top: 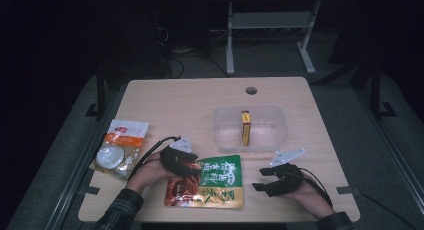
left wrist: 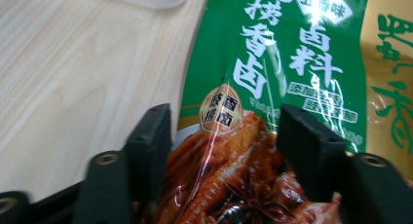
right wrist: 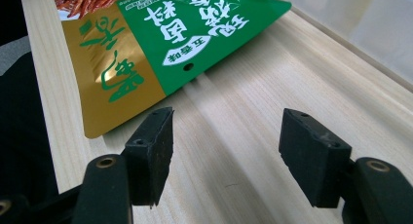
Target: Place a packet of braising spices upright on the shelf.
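A green and gold food packet (top: 215, 182) with red food pictured on it lies flat near the table's front edge. My left gripper (top: 192, 169) is over its left end. In the left gripper view the black jaws stand apart on either side of the packet (left wrist: 272, 63), and the pads do not press on it, so the left gripper (left wrist: 224, 136) is open. My right gripper (top: 261, 179) rests just right of the packet, open. In the right gripper view the right gripper (right wrist: 226, 141) has bare wood between its jaws, with the packet's (right wrist: 160, 44) corner just ahead to the left.
A clear plastic tub (top: 250, 110) sits behind the packet with a slim yellow box (top: 245, 127) upright inside. An orange and white packet (top: 120, 147) lies at the table's left edge. A cable hole (top: 251, 90) is at the back.
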`<action>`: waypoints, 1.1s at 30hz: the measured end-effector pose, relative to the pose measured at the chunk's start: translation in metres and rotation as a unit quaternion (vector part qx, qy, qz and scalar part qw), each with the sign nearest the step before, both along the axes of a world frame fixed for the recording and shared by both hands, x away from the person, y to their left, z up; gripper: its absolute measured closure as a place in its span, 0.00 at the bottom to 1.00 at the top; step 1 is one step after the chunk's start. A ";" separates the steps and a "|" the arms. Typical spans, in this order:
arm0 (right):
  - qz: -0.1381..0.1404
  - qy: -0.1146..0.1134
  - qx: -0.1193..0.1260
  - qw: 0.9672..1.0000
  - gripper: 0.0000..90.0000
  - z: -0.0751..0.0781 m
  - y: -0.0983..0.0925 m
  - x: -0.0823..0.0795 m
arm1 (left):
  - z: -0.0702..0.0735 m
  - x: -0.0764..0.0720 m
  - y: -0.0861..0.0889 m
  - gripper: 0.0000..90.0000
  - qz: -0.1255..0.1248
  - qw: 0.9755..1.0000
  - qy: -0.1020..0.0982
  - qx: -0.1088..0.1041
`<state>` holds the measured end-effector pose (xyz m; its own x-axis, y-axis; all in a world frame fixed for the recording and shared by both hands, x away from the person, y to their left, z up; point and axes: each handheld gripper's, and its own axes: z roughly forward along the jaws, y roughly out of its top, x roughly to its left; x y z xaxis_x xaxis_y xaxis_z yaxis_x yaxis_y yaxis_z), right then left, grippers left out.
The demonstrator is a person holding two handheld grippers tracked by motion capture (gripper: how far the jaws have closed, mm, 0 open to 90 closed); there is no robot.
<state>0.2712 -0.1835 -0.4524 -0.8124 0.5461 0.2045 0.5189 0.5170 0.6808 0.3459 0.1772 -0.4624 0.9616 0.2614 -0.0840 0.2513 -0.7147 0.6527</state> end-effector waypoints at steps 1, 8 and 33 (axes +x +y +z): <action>0.000 0.000 0.000 1.000 0.41 0.000 0.000 0.000 | 0.000 -0.002 0.000 0.48 0.001 1.000 -0.001 0.003; -0.001 0.000 0.001 1.000 0.42 0.001 0.000 0.000 | 0.004 -0.014 -0.003 0.66 -0.003 1.000 -0.019 0.023; -0.002 -0.004 0.002 1.000 0.40 0.001 0.000 0.002 | 0.011 -0.019 0.011 0.99 0.037 0.999 -0.003 -0.019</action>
